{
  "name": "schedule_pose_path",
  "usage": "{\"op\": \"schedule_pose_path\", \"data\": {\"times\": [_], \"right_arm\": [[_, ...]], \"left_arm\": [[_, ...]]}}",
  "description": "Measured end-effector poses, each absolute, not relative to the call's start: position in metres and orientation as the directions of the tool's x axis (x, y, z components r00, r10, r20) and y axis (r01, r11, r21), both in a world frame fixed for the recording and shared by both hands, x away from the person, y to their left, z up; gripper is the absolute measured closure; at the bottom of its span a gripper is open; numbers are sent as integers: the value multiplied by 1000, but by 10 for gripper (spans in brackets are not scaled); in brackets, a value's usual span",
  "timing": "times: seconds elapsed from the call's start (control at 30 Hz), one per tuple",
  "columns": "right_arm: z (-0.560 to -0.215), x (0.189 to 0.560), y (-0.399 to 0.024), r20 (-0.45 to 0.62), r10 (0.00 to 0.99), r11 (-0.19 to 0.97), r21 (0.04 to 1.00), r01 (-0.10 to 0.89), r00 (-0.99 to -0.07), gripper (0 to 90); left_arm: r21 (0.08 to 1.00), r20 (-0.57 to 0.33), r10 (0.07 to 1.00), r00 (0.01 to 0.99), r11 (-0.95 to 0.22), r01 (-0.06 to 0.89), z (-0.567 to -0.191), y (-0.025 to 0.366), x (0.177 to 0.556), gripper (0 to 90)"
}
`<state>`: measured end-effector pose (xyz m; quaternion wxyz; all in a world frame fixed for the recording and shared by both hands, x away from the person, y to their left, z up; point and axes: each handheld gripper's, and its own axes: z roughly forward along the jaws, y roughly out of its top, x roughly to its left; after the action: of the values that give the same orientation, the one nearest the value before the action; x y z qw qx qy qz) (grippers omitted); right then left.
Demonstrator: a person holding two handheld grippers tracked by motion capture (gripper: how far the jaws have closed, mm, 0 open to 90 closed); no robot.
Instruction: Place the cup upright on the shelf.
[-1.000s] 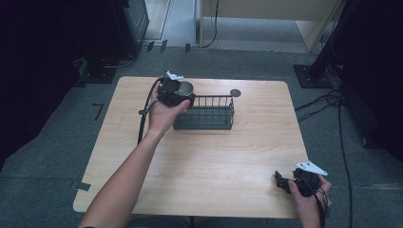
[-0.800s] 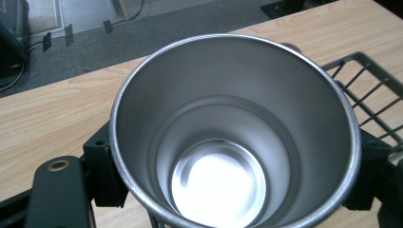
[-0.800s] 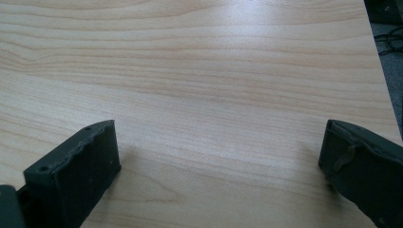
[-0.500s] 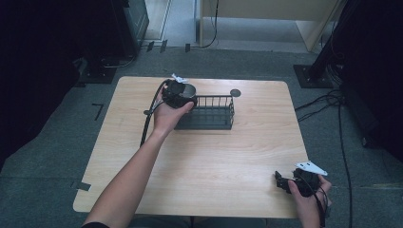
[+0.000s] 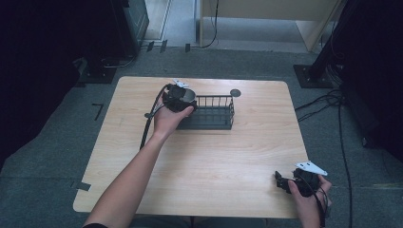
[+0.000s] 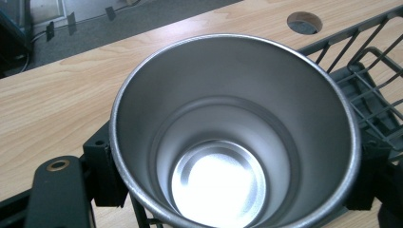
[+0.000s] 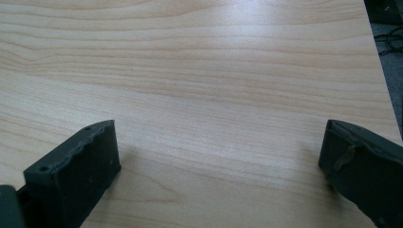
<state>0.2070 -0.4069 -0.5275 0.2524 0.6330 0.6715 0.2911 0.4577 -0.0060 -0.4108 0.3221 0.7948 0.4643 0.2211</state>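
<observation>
- Slightly nearer the wire basket (image 5: pixel 209 113) than a second ago, our left gripper (image 5: pixel 179 98) clamps a steel cup (image 6: pixel 233 137) at its left end.
- We judge placement unfinished; our right gripper (image 7: pixel 218 175) rests open, empty, on the table (image 5: pixel 214 161).

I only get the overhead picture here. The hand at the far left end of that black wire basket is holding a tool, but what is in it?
Observer: The left gripper is clamped on a shiny steel cup, one black jaw on each side of it.
Operator: Anything inside the cup?
Observer: No. The left gripper view looks straight down to a bare, bright bottom.
Operator: Is the cup in the basket yet?
Observer: I can't tell; the black wire basket shows just beside and under the cup's rim.
Operator: And the tool near the table's front right corner?
Observer: The right gripper has its jaws wide apart, with only bare light wooden table between them.
</observation>
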Motion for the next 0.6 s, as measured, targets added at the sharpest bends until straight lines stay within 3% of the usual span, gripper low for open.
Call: {"op": "schedule_pose_path", "data": {"times": [0.6], "right_arm": [[-527,207,-407,29,997,30,711,703,-71,0]], "left_arm": [[697,48,871,489,-380,608,-419,-2,454,157]]}}
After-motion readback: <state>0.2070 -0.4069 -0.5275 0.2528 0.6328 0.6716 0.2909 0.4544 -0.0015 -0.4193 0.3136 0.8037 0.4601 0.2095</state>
